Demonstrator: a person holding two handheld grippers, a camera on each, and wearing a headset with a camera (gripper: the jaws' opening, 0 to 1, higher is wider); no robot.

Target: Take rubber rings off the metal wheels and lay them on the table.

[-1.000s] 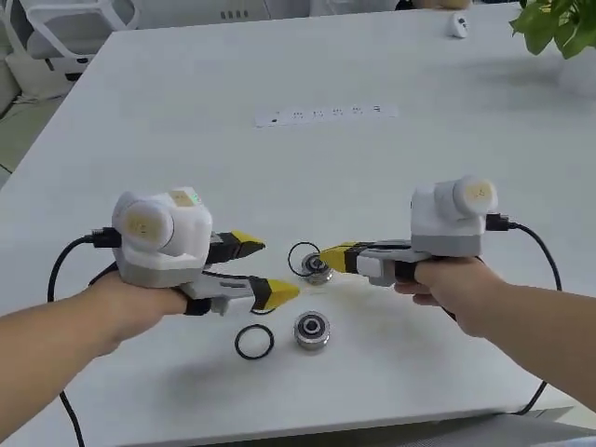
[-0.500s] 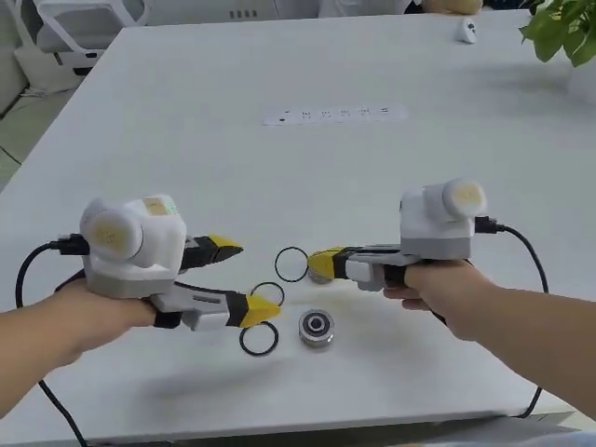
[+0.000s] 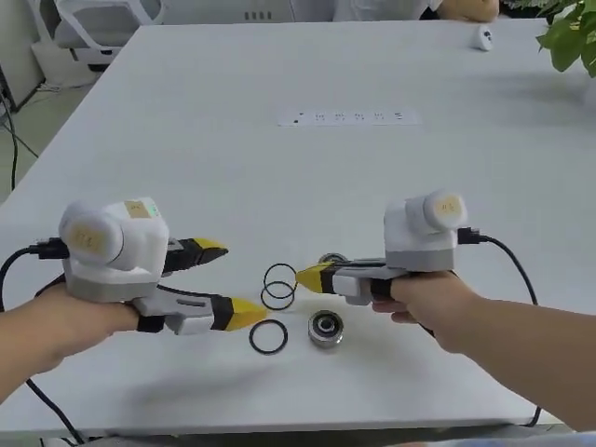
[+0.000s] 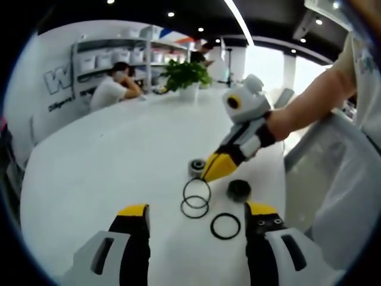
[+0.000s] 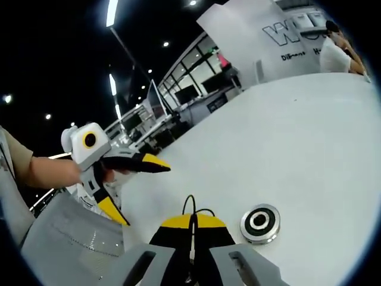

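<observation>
Right tool [image 3: 312, 275] is closed, its yellow tips pinching the edge of one rubber ring [image 3: 279, 277]. In the right gripper view the jaws meet with the thin black loop [image 5: 189, 205] rising from between them.

- The pinched ring sits low over the bench [image 3: 233, 140] and overlaps a second ring [image 3: 277, 296] that lies flat just on the near side. I can't tell whether the pinched one touches the surface.
- Third ring [image 3: 268, 336] lies flat on the bench, apart from the other two and just beside the near wheel [image 3: 326, 328].
- Far wheel [image 3: 331, 260] is partly hidden behind the right tool's jaws.
- The left gripper view has the same layout: pinched ring [image 4: 196, 189], second ring [image 4: 194, 207], third ring [image 4: 225, 226], far wheel [image 4: 196, 167], near wheel [image 4: 239, 189].

Left tool [image 3: 228, 279] is wide open and holds nothing. It hangs to the left of the rings with its jaws pointed at them, and its lower tip is near the third ring.

A power strip [image 3: 346, 116] lies farther back on the bench, and a plant [image 3: 573, 37] is at the far right corner.
</observation>
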